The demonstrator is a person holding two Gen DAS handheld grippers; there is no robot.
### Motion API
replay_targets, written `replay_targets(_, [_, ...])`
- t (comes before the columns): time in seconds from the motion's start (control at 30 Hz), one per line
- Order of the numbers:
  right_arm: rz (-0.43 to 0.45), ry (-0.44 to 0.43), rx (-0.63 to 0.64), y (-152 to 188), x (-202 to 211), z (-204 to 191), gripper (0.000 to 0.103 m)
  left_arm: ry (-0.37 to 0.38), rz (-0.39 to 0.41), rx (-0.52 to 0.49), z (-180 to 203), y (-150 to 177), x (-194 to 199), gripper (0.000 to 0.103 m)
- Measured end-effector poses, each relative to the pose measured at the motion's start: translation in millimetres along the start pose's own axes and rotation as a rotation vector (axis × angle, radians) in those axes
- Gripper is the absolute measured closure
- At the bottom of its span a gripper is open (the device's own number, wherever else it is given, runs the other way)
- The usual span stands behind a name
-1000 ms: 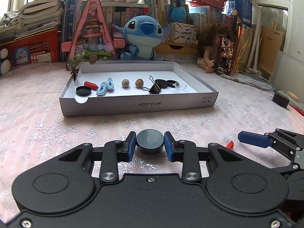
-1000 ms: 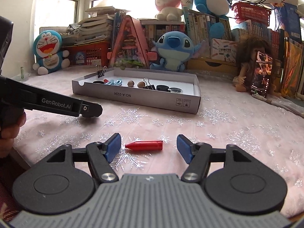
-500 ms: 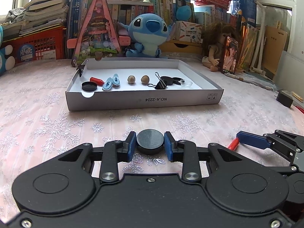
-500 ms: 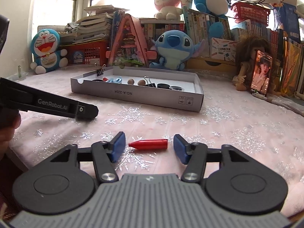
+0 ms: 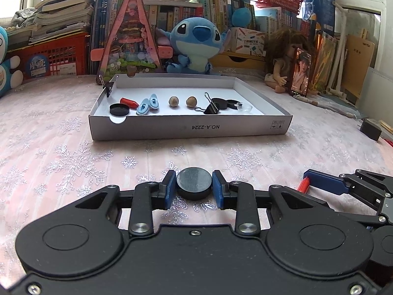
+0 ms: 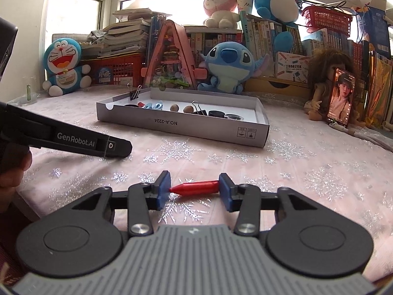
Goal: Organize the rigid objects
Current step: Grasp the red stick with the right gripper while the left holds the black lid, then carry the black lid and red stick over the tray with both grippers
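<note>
My left gripper (image 5: 194, 184) is shut on a black round cap (image 5: 194, 180), held low over the pink snowflake cloth. In the right wrist view my right gripper (image 6: 194, 188) has its jaws closing on a red crayon-like stick (image 6: 196, 187) that lies crosswise on the cloth. Its blue pads touch the stick's pointed tip and its flat end. A white cardboard tray (image 5: 189, 130) stands further back. It holds a black cap (image 5: 119, 110), a red stick (image 5: 129, 102), blue clips (image 5: 148, 103), two brown beads (image 5: 173, 101) and a binder clip (image 5: 211, 107).
Plush toys, books, a red crate and a pink triangular toy house (image 5: 130, 41) line the back. A doll with a phone (image 5: 301, 71) sits at the back right. A black adapter (image 5: 371, 129) lies at the right edge. A hand (image 6: 12, 169) holds the left gripper.
The right gripper's jaws have narrowed around the red stick until the pads reach its two ends. The left gripper keeps its hold on the black cap.
</note>
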State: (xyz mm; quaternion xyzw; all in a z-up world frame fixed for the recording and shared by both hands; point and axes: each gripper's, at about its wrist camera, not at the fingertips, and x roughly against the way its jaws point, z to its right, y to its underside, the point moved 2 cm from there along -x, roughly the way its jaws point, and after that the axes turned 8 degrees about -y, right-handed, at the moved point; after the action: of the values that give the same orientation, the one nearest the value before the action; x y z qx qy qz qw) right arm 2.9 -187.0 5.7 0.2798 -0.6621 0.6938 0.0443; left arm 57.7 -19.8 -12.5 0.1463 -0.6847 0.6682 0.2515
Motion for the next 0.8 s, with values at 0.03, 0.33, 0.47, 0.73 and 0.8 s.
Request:
replay_targets(0.03, [0.001,0.005,-0.005,-1,0,0,0.055,0.000,0.001,0.002,0,0,0,0.073])
replay_targets(0.33, [0.012,0.053,-0.052,-13,-1,10,0.055,-0.018,0.021,0.026,-7,-8,5,0.073])
replay_targets(0.47, [0.011,0.072,-0.078,-18,-4,16,0.055,-0.029,0.027,0.039,-12,-12,5,0.073])
replay_targets(0.73, [0.028,0.096,-0.098,-31,-10,23,0.055,-0.056,0.047,0.067,-23,-27,4,0.073])
replay_targets(0.8, [0.034,0.097,-0.102,-34,-11,25,0.055,-0.061,0.054,0.070,-25,-30,4,0.073])
